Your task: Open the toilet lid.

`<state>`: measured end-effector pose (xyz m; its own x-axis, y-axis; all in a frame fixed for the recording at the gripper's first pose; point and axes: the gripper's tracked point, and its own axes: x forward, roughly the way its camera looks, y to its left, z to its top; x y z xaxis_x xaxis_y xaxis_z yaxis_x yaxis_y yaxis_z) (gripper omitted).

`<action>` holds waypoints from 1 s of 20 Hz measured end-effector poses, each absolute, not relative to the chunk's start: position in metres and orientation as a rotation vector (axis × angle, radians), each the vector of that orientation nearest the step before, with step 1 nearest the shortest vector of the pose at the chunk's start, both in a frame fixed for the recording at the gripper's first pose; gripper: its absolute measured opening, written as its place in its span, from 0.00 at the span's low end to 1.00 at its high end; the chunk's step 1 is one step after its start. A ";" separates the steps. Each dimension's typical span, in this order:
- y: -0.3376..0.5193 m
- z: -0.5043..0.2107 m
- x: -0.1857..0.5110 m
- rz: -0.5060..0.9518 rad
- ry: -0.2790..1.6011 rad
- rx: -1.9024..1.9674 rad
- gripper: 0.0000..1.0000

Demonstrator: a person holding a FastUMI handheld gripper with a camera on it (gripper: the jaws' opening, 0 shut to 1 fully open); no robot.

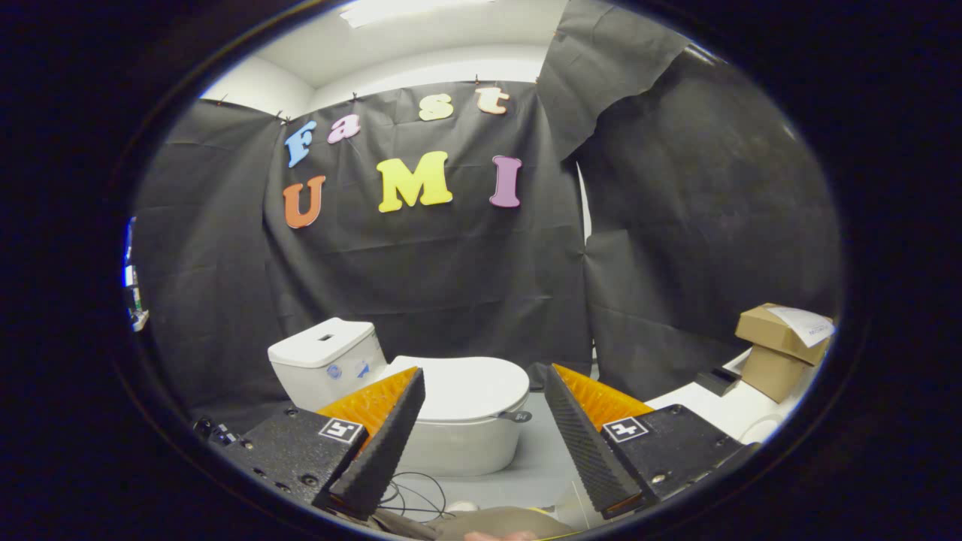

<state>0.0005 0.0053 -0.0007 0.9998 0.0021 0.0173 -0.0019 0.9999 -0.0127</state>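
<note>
A white toilet point(451, 439) stands on the grey floor in front of the black cloth wall, with its cistern point(327, 361) to the left. Its lid point(470, 387) lies flat and closed over the bowl. A small dark tab point(517, 415) sticks out at the lid's front right edge. My gripper point(485, 379) is open, held well back from the toilet and above it. The left fingertip overlaps the lid's left side in view, and the right fingertip sits just right of the lid. Nothing is held between the fingers.
Two cardboard boxes point(782, 349) are stacked on a white surface point(714, 409) to the right, beside a small dark object point(718, 378). Thin cables point(413, 496) lie on the grey floor below the bowl. A bit of a hand point(500, 536) shows beneath the fingers.
</note>
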 end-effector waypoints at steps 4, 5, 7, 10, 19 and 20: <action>0.004 -0.001 0.001 -0.004 -0.020 -0.017 1.00; 0.005 -0.002 0.002 -0.002 -0.021 -0.020 1.00; 0.007 -0.007 0.004 0.000 -0.013 -0.028 1.00; 0.012 -0.013 0.010 0.012 0.014 -0.025 1.00; -0.009 -0.047 0.096 -0.012 0.218 0.060 1.00; -0.013 -0.054 0.107 -0.017 0.264 0.084 1.00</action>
<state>0.1074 -0.0127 -0.0540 0.9653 -0.0055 -0.2610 0.0275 0.9963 0.0809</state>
